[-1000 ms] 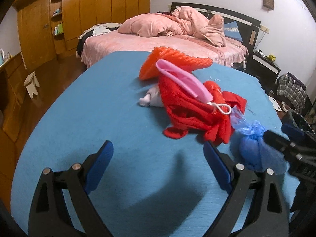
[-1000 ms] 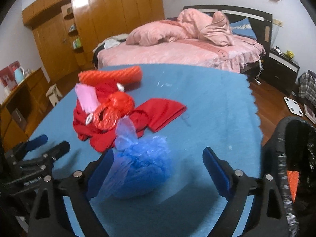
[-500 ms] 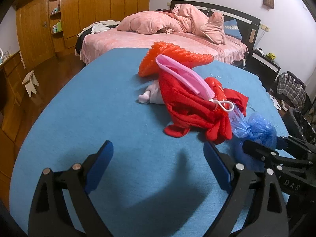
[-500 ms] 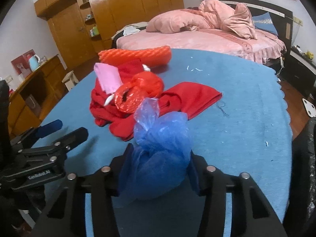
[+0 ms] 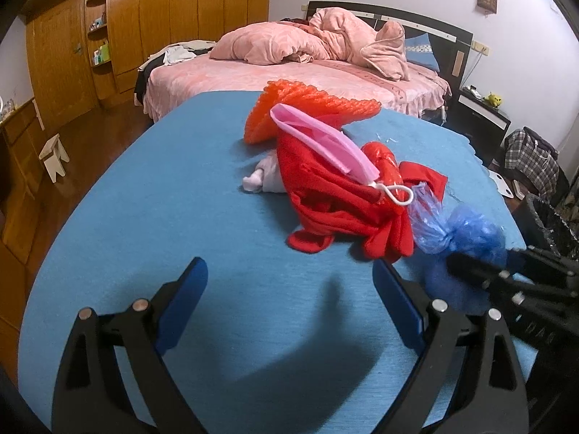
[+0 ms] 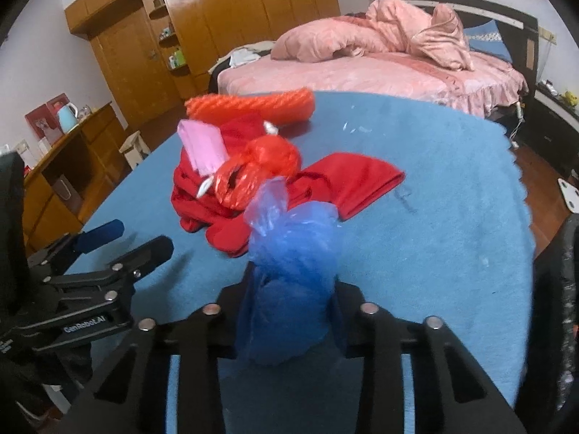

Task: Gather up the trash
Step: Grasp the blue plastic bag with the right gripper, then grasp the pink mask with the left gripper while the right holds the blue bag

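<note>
My right gripper (image 6: 293,300) is shut on a knotted blue plastic bag (image 6: 289,253) and holds it just above the blue table (image 6: 434,188). The bag also shows in the left wrist view (image 5: 466,235), at the right, with the right gripper (image 5: 481,267) around it. My left gripper (image 5: 289,300) is open and empty over bare tablecloth. Ahead of it lies a heap: a red cloth (image 5: 336,202), a pink strip (image 5: 322,141), a crumpled red plastic bag (image 6: 260,170), an orange foam net (image 5: 311,108) and a white wad (image 5: 260,181).
A black-lined trash bin (image 6: 557,300) stands off the table's right edge. A pink bed (image 5: 307,72) lies beyond the table. Wooden wardrobes (image 5: 108,36) and a small stool (image 5: 54,155) are at the left.
My right gripper closed on the blue bag and has lifted it slightly off the table. The left gripper has stayed open and nearly still.
</note>
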A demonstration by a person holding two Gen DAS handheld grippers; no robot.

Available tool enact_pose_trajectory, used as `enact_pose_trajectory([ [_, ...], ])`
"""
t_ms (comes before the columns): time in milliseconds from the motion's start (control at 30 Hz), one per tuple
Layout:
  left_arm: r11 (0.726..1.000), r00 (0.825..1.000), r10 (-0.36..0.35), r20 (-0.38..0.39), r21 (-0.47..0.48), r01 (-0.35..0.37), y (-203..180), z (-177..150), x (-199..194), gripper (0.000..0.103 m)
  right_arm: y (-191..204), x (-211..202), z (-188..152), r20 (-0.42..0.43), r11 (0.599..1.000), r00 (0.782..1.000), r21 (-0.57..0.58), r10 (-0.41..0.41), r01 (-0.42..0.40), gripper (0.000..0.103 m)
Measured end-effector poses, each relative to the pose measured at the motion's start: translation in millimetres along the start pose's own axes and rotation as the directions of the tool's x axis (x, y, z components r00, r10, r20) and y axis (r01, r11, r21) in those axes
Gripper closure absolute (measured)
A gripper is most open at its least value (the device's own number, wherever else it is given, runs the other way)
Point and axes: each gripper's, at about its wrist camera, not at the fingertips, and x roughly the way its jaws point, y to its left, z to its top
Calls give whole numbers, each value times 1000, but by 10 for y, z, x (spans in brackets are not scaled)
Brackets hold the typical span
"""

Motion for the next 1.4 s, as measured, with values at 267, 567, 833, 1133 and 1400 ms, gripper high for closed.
enact_pose_trajectory([
  [267, 1000, 1000, -22, 8, 11, 22, -108, 33, -20, 13, -289, -277, 81, 44, 996, 998, 70, -50, 47, 73],
  [567, 999, 1000, -29, 0, 27, 29, -202, 17, 3, 13, -420, -70, 0, -7, 991, 995, 85, -101, 102, 57],
  [833, 999, 1000, -30, -6, 16, 30, -172, 16, 31, 13, -396, 30, -77, -43, 993, 997, 89, -69, 73, 50],
  [1133, 999, 999, -49, 16, 7, 49, -206, 99, -22, 20, -377, -112, 50, 15, 995, 999, 94, -29, 27, 77],
  [1400, 998, 993, -62, 101, 15, 61, -327, 495, -30, 26, -504, -201, 331, 66, 993, 995, 100, -71, 64, 77],
])
